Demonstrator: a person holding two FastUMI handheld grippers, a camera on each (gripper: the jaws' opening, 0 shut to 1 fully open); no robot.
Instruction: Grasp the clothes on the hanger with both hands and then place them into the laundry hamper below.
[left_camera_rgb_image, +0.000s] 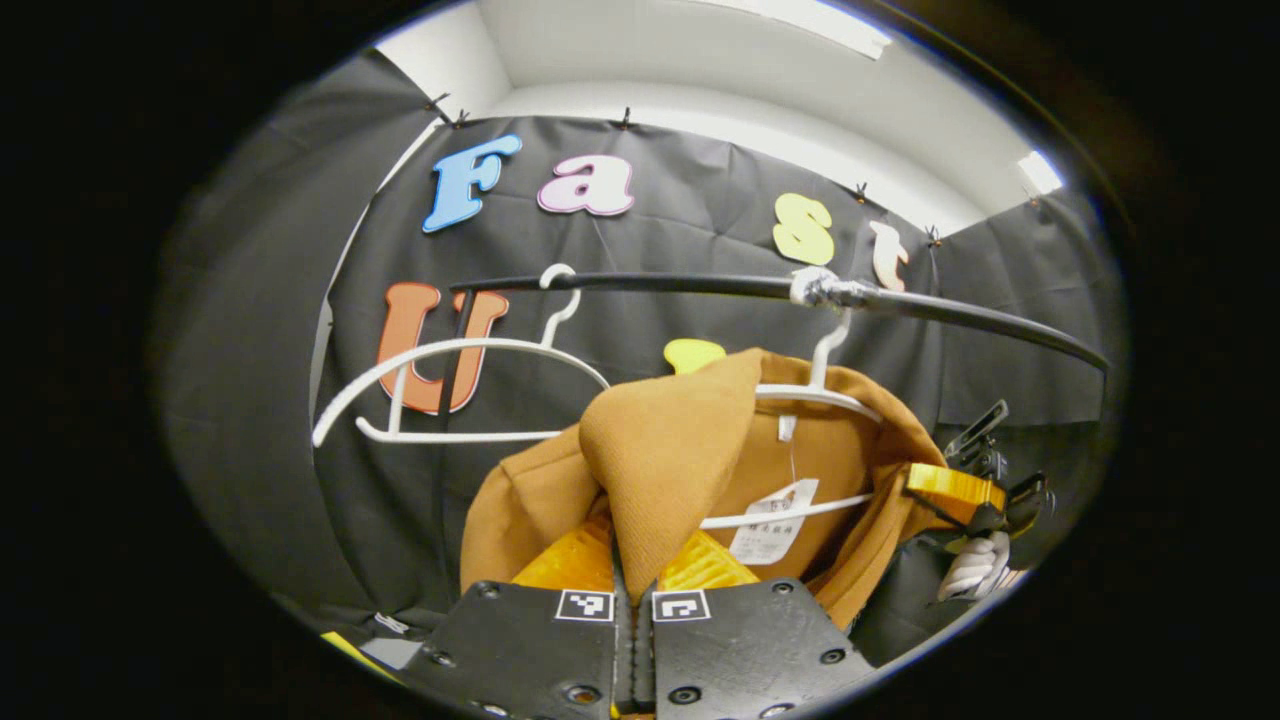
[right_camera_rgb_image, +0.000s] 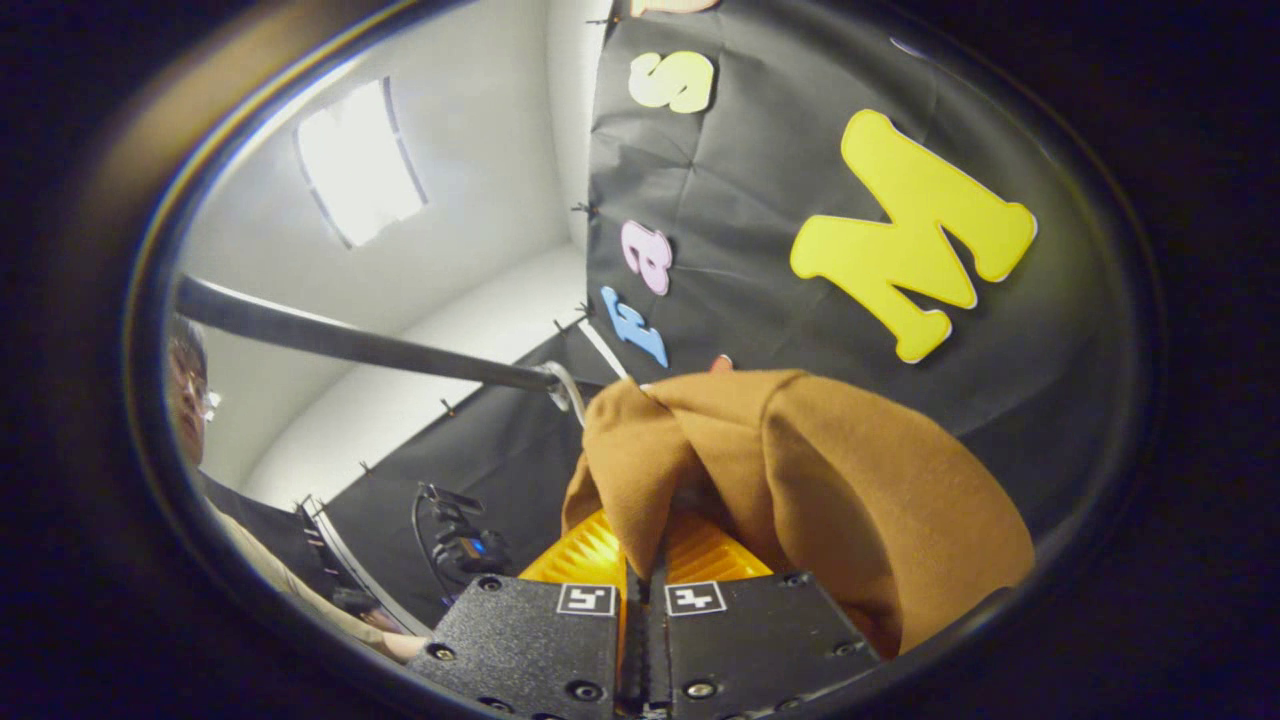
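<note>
Brown cloth of the garment (left_camera_rgb_image: 660, 450) is pinched in my closed left gripper (left_camera_rgb_image: 633, 575) and closed right gripper (right_camera_rgb_image: 640, 570), still draped on its hanger (left_camera_rgb_image: 820, 395).

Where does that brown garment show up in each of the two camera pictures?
Left gripper view: the brown garment sits at lower centre, draped on a white hanger, a fold pinched by the left gripper.
Right gripper view: it is at lower centre-right, pinched by the right gripper.
Shared landmark: the black rail.
</note>
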